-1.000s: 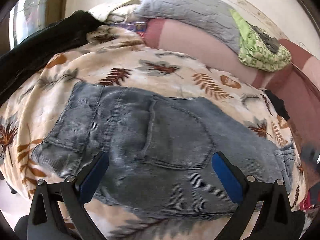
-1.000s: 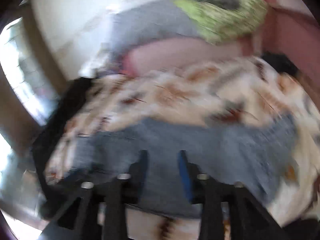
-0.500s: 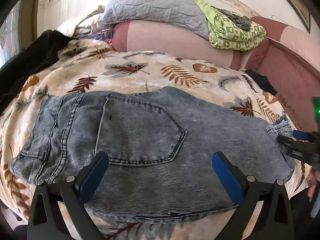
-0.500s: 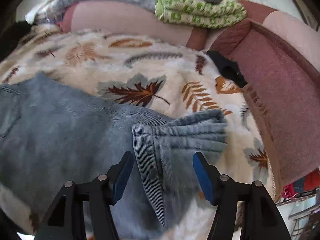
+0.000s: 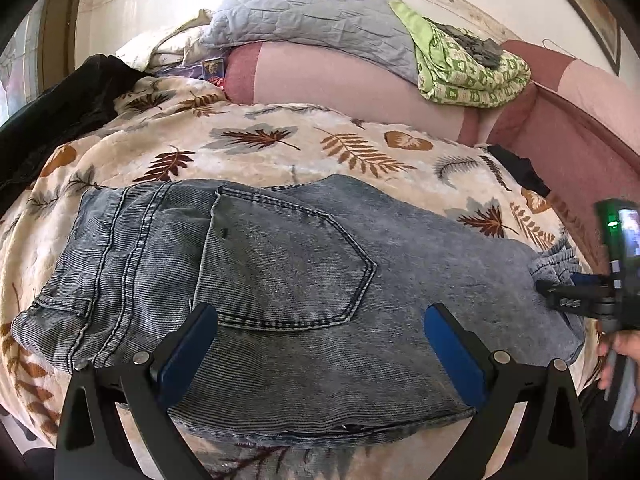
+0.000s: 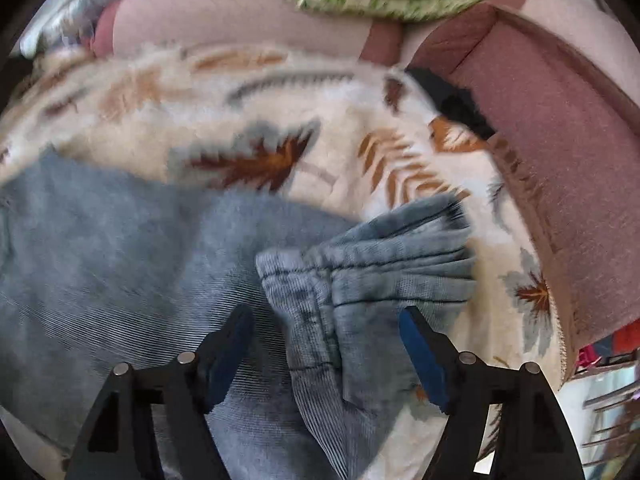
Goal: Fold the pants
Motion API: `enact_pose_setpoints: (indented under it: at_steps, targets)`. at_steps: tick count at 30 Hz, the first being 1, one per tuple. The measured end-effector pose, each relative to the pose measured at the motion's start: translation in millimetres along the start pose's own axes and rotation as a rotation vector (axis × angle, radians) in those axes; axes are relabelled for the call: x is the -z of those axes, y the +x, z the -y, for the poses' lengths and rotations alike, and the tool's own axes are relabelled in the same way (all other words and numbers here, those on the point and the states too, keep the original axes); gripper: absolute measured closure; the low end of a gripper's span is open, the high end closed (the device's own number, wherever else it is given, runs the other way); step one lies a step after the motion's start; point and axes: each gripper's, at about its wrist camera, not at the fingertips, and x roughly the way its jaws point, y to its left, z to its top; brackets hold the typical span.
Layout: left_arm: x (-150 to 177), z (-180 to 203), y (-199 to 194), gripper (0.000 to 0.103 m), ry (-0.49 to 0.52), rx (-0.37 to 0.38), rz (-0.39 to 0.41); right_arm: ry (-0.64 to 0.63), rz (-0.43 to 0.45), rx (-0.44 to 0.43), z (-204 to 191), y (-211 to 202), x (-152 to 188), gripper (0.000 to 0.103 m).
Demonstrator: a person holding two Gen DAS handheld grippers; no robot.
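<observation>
A: How is the left gripper (image 5: 320, 344) set?

B: Its jaws are spread wide above the jeans (image 5: 280, 280), low in the left wrist view. Nothing is gripped, and no contact between its blue pads and the denim can be made out.

A: And the right gripper (image 6: 324, 344)?

B: Its jaws are opening. The bunched hem (image 6: 372, 264) of the jeans is seen between the two blue pads, but it is not pressed by them; whether the cloth is brushed by a pad cannot be told, as that view is blurred.

A: Where are the jeans found?

B: They are laid flat across a leaf-patterned blanket (image 5: 280, 148) on a bed, filling the lower middle of the left wrist view, with the back pocket (image 5: 288, 264) facing up.

A: What is shown in one view only?

B: The pocket and the waistband at the left are seen only from the left wrist. The right gripper's body and the fingers of a hand (image 5: 620, 356) are also caught there, at the right edge. The gathered hem is shown close up only from the right wrist.

A: What can be counted?

B: One pair of jeans, one pocket, two grippers, one grey pillow (image 5: 320, 28) and one green patterned cloth (image 5: 472, 72) at the top of the frame.
</observation>
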Motion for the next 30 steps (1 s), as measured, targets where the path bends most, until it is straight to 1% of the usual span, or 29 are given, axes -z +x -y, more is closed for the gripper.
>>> enact_pose_setpoints:
  at_steps: [1,2,3,4,5,6,8,12,13,15,16,17,18,19,21,22,23,24,25,26,27,28,29,30]
  targets:
    - [0,-1,0,0.0,0.0,-0.001,0.0,0.026,0.01,-0.013,3,3,1,0.035]
    - [1,-2,-1,0.0,-0.002,-0.004,0.001,0.054,0.003,-0.016,9,7,0,0.063]
    - [1,-3,-1,0.0,-0.006,-0.009,0.002,0.101,-0.002,-0.041,19,8,1,0.07]
    - [1,-4,-1,0.0,-0.009,-0.012,0.003,0.155,-0.005,-0.079,31,8,1,0.075]
    - [1,-5,-1,0.0,-0.013,-0.011,0.001,0.208,-0.008,-0.121,43,6,1,0.082]
    - [1,-6,-1,0.0,-0.018,-0.009,-0.002,0.256,-0.014,-0.165,53,6,1,0.084]
    - [1,-5,-1,0.0,-0.019,-0.005,-0.002,0.372,-0.029,-0.28,77,5,4,0.086]
    - [2,-2,-3,0.0,-0.004,-0.001,0.007,0.51,-0.002,-0.405,108,-6,11,0.086]
    - [2,-2,-4,0.0,-0.005,-0.001,0.009,0.52,0.017,-0.424,110,-11,11,0.086]
    - [1,-6,-7,0.0,-0.019,-0.006,0.026,0.49,0.078,-0.429,104,-30,4,0.086]
    - [1,-8,-9,0.0,-0.026,-0.007,0.032,0.474,0.118,-0.456,96,-42,1,0.086]
    - [0,-12,-11,0.0,-0.044,-0.013,0.045,0.423,0.173,-0.486,79,-59,-5,0.086]
    - [-1,-16,-13,0.0,-0.059,-0.02,0.054,0.348,0.224,-0.491,59,-75,-9,0.086]
    - [-1,-21,-15,0.0,-0.08,-0.031,0.065,0.247,0.279,-0.513,30,-94,-11,0.086]
    - [-1,-30,-17,0.0,-0.118,-0.05,0.08,0.071,0.334,-0.559,-22,-117,-5,0.086]
    - [-1,-35,-19,0.0,-0.144,-0.065,0.092,-0.023,0.348,-0.565,-50,-125,2,0.086]
    - [-1,-39,-20,0.0,-0.161,-0.075,0.1,-0.109,0.343,-0.577,-78,-125,12,0.086]
    - [-1,-46,-23,0.0,-0.189,-0.093,0.116,-0.19,0.319,-0.605,-107,-114,25,0.083]
    - [-1,-51,-26,0.0,-0.211,-0.105,0.13,-0.236,0.303,-0.62,-121,-105,33,0.083]
    - [0,-55,-28,0.0,-0.225,-0.113,0.139,-0.333,0.244,-0.611,-146,-84,46,0.073]
    - [1,-60,-29,0.0,-0.244,-0.124,0.15,-0.394,0.181,-0.565,-161,-68,55,0.069]
    - [1,-62,-30,0.0,-0.251,-0.128,0.152,-0.39,0.233,-0.559,-159,-73,59,0.068]
    - [2,-64,-30,0.0,-0.254,-0.129,0.151,-0.365,0.258,-0.595,-151,-84,60,0.057]
    - [2,-64,-30,0.0,-0.251,-0.128,0.151,-0.323,0.249,-0.636,-141,-89,58,0.045]
